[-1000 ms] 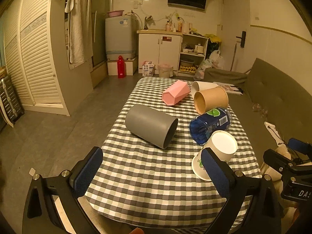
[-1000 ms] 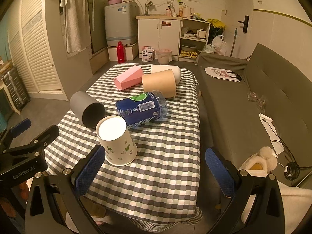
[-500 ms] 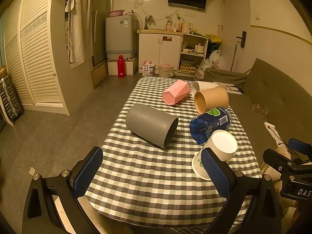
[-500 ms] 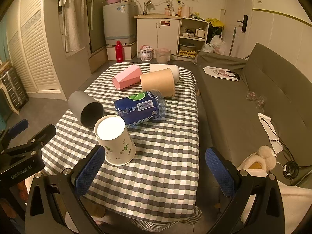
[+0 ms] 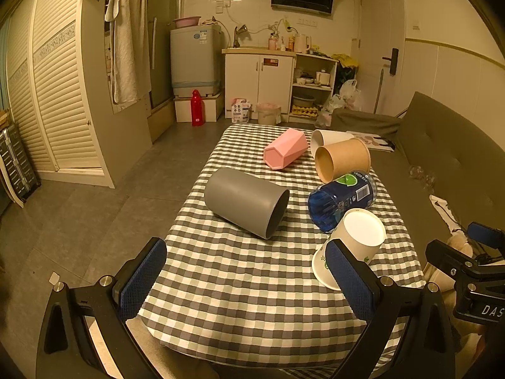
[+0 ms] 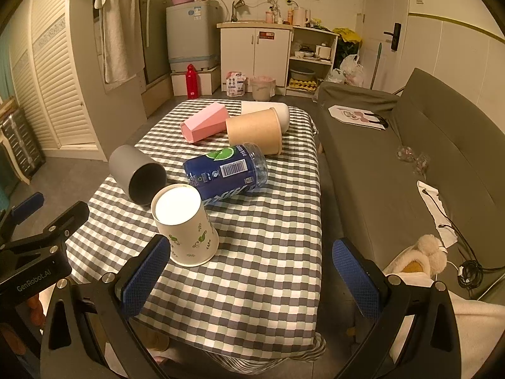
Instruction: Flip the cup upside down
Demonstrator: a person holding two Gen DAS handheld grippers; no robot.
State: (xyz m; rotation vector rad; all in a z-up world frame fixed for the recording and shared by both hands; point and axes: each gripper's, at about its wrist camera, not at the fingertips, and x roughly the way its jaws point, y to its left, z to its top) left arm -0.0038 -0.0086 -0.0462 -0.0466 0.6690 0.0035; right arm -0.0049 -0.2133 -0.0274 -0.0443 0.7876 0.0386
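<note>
A white paper cup with green leaf print (image 5: 353, 243) (image 6: 184, 227) stands upside down, tilted, at the near right of the checked table (image 5: 246, 281). A grey cup (image 5: 246, 202) (image 6: 137, 173), a pink faceted cup (image 5: 285, 153) (image 6: 205, 122), a brown paper cup (image 5: 342, 162) (image 6: 255, 131) and a white cup (image 5: 328, 137) (image 6: 268, 109) lie on their sides. My left gripper (image 5: 246, 278) is open and empty over the near table edge. My right gripper (image 6: 252, 278) is open and empty, its left finger just in front of the paper cup.
A blue plastic bottle (image 5: 344, 197) (image 6: 225, 172) lies on its side behind the paper cup. A grey sofa (image 6: 410, 158) runs along the table's right side. Cabinets (image 5: 258, 82), a washing machine (image 5: 194, 58) and a red bottle (image 5: 196, 107) stand at the far wall.
Both grippers have shifted only slightly; the right wrist view has drifted a little. No cup has moved.
</note>
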